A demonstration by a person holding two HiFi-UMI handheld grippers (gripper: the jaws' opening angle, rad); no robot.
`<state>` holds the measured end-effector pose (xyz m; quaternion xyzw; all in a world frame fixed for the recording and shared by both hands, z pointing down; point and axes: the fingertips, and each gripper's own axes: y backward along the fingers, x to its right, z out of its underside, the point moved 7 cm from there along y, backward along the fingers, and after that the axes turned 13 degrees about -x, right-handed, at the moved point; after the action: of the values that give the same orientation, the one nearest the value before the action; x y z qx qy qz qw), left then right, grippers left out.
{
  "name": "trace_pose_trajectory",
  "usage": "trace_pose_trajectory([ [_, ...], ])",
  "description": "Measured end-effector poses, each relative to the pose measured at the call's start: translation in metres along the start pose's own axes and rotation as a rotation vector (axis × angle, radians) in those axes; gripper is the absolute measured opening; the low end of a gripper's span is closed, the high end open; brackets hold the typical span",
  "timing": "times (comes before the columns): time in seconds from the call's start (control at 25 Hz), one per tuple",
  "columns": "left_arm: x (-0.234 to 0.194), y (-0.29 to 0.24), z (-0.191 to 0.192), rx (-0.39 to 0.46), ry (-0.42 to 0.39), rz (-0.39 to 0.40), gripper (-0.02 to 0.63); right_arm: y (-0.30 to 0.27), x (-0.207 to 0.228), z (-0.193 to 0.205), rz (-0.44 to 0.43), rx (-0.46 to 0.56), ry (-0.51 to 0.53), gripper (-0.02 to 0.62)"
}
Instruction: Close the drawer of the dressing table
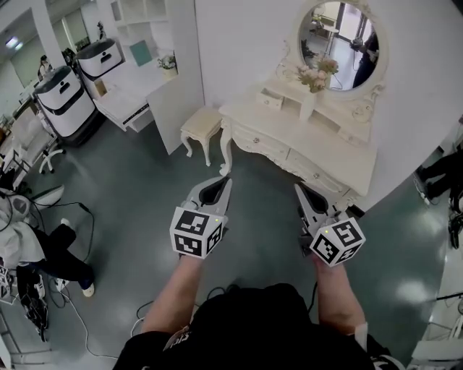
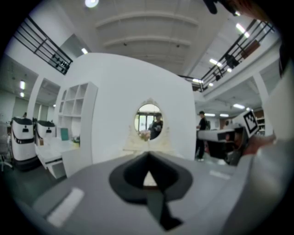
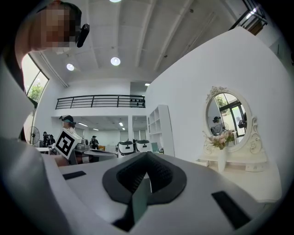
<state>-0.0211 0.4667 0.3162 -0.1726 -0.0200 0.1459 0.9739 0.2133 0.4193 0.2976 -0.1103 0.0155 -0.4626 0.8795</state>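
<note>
Glossy grey-green floor is seen throughout. A curved white partition wall is flanked by a white shelving unit and a white desk. A small white stool is set near the wall. Round ceiling lights and a black balcony railing are shown.

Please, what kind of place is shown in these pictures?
Probably a large test hall or studio with a mock bedroom corner: a white dressing table with an oval mirror stands against a partition wall, white-and-black machines stand nearby, and a railed gallery runs above.
</note>
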Motion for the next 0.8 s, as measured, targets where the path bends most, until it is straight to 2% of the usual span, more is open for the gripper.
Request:
trace_pose_trajectory([
  [0.36,-0.030,-0.002,0.011,-0.019,0.033,0.016,0.009,-0.029,-0.010,0.007,-0.023,-0.046,-0.054,-0.005],
  [0.8,-0.054,-0.046,0.007,-0.036,0.051,0.003,0.009,-0.079,0.029,0.008,-0.074,-0.074,-0.087,-0.005],
])
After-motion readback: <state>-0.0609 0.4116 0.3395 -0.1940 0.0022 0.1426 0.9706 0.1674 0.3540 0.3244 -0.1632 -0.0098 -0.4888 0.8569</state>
